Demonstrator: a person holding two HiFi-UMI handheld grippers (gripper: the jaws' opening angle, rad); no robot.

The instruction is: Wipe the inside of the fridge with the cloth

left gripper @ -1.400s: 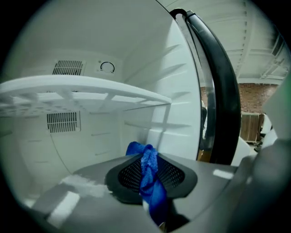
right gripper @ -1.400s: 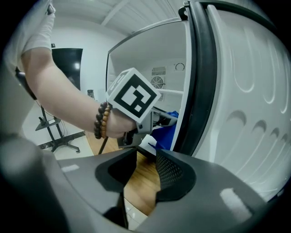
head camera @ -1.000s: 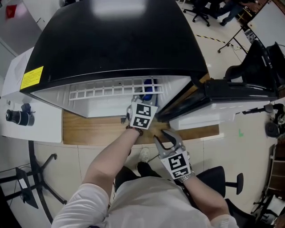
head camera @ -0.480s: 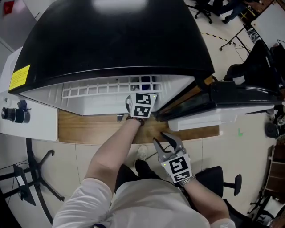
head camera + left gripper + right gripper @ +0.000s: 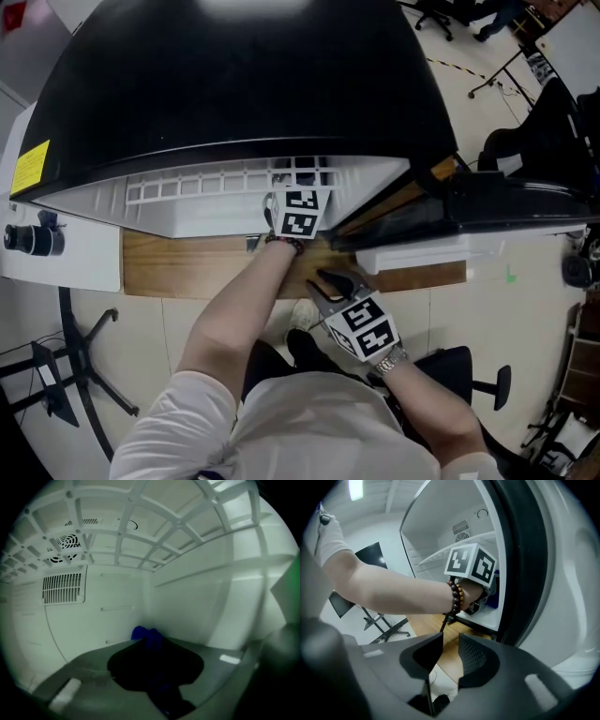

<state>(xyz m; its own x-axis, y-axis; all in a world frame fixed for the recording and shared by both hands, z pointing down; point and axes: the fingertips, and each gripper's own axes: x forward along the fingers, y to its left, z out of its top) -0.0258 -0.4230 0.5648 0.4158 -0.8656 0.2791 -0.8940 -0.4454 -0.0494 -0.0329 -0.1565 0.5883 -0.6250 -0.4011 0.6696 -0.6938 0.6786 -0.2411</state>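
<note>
The fridge [image 5: 234, 84] is black outside and stands open, with a white inside and a white wire rack [image 5: 216, 183]. My left gripper [image 5: 301, 189] reaches in under the rack, its marker cube [image 5: 300, 214] at the opening. In the left gripper view the left gripper [image 5: 150, 644] is shut on a blue cloth [image 5: 140, 632] near the white back corner. My right gripper [image 5: 330, 281] hovers outside over the wooden board. In its own view the right gripper [image 5: 450, 641] has just been closing; a narrow gap remains with nothing in it.
The fridge door [image 5: 487, 211] hangs open at the right, its dark seal [image 5: 525, 550] close beside my right gripper. A wooden board [image 5: 187, 267] lies under the fridge. A chair base [image 5: 75, 375] stands at the left and an office chair [image 5: 469, 370] at the right.
My left gripper has pushed deeper into the fridge, and the blue cloth is now hidden under the rack in the head view. My right gripper has tipped downward and its jaws have narrowed.
</note>
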